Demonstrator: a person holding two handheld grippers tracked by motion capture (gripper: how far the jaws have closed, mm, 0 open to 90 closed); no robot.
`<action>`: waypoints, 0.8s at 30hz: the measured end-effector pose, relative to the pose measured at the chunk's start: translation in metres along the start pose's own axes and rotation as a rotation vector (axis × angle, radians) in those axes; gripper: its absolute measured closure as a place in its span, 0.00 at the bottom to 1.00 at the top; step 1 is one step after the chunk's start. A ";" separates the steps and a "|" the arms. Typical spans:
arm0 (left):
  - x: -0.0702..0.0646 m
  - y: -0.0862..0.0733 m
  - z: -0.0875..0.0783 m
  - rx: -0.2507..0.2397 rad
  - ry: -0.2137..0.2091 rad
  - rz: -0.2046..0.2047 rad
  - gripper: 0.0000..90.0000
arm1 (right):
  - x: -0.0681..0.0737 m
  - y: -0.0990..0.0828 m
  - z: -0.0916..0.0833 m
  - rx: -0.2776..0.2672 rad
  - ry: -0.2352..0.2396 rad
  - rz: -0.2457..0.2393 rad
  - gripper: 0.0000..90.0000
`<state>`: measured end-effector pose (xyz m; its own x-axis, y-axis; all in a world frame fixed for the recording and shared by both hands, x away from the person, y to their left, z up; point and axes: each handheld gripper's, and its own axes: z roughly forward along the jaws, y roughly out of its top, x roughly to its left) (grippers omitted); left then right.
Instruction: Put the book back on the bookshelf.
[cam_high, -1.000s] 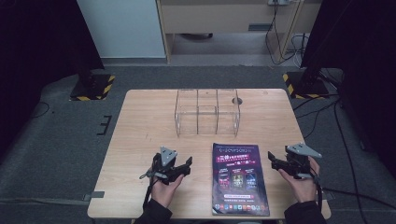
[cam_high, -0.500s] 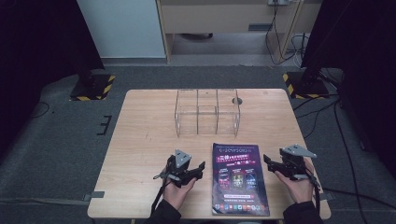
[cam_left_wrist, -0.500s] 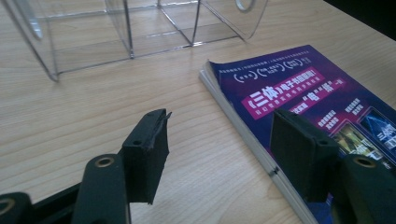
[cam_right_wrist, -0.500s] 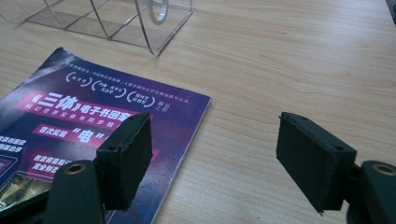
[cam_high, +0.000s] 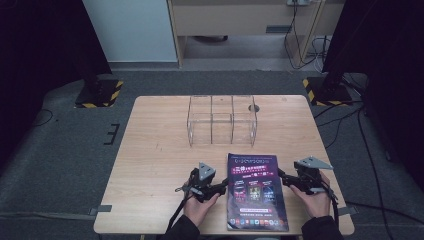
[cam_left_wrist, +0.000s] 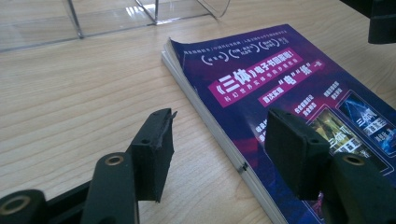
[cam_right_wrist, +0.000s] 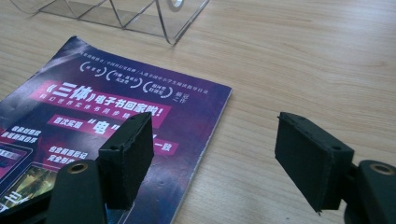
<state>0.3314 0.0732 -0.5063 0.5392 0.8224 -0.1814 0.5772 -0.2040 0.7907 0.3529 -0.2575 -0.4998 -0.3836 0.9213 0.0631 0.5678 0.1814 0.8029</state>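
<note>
Left claw (cam_high: 223, 184), held in the person's left hand (cam_high: 199, 207) at the near edge of the pale wooden tabletop (cam_high: 155, 150), sits just beside the left long edge of the thin purple-covered paperback book (cam_high: 255, 192). In the left gripper view the left claw (cam_left_wrist: 217, 147) straddles that edge: one black pad over bare wood, the other over the cover, the book's (cam_left_wrist: 280, 98) page block between them but not pressed. Jaws spread, and they have just been closing; nothing pinched. Right claw (cam_high: 281, 176), in the person's right hand (cam_high: 315, 200), sits at the book's right long edge, about level with the left one. In the right gripper view the right claw (cam_right_wrist: 212, 149) likewise straddles the edge, one pad above the cover (cam_right_wrist: 107, 116), the other above wood; jaws spread, holding nothing, pads clear of the book. The book lies flat on the near half of the tabletop, between the two claws, long side running away from the person, printed cover up with white and pink lettering; the far left corner of the cover curls up slightly. Beyond it, well apart from the book and toward the far half of the tabletop, stands a clear acrylic rack (cam_high: 221, 121) with upright dividers forming compartments. Just beside the rack's far right corner, a small round hole (cam_high: 254, 108) in the tabletop.
</note>
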 end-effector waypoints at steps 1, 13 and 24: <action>-0.001 -0.001 0.002 0.006 -0.012 -0.010 0.47 | 0.001 -0.001 0.001 0.000 0.000 -0.006 0.31; -0.008 -0.005 0.016 0.030 -0.051 -0.027 0.51 | 0.007 -0.008 0.010 0.008 0.037 0.011 0.31; -0.013 -0.007 0.028 0.057 -0.078 -0.058 0.52 | 0.014 -0.013 0.017 0.041 0.056 -0.001 0.33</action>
<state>0.3375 0.0493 -0.5256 0.5491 0.7901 -0.2724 0.6414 -0.1895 0.7434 0.3526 -0.2406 -0.5191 -0.4233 0.9008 0.0965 0.5962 0.1968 0.7783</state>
